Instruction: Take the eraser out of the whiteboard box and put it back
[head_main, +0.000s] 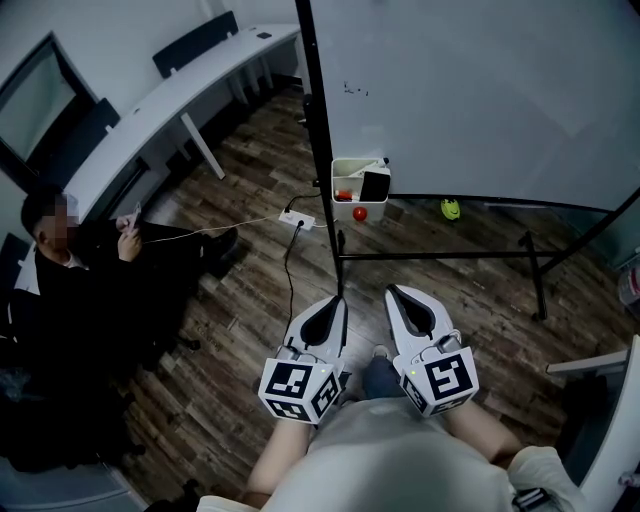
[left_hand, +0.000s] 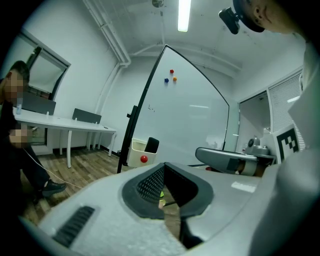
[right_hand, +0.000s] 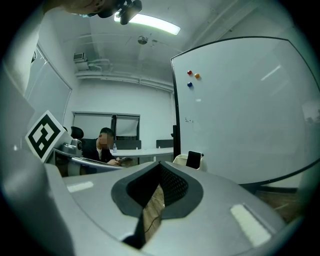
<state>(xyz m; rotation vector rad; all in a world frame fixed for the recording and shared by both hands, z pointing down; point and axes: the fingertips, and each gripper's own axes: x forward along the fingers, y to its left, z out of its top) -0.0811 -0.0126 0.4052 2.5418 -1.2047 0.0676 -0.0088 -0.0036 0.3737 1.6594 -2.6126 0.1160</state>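
Observation:
A white box (head_main: 348, 178) hangs at the lower left of the whiteboard (head_main: 480, 90), with a black eraser (head_main: 375, 185) standing in it and a red round magnet (head_main: 359, 213) on its front. Both grippers are held side by side low in the head view, well short of the box and pointing toward it. My left gripper (head_main: 338, 298) is shut and empty, and so is my right gripper (head_main: 392, 290). The left gripper view shows the box (left_hand: 135, 152) and eraser (left_hand: 151, 145) ahead beyond the shut tips (left_hand: 164, 167). In the right gripper view the eraser (right_hand: 194, 160) stands ahead past the shut tips (right_hand: 160, 167).
A person (head_main: 60, 270) sits at the left by a long white desk (head_main: 150, 110). A power strip (head_main: 297, 218) with cables lies on the wooden floor near the board's black stand legs (head_main: 440, 255). A small yellow-green object (head_main: 451, 209) lies under the board.

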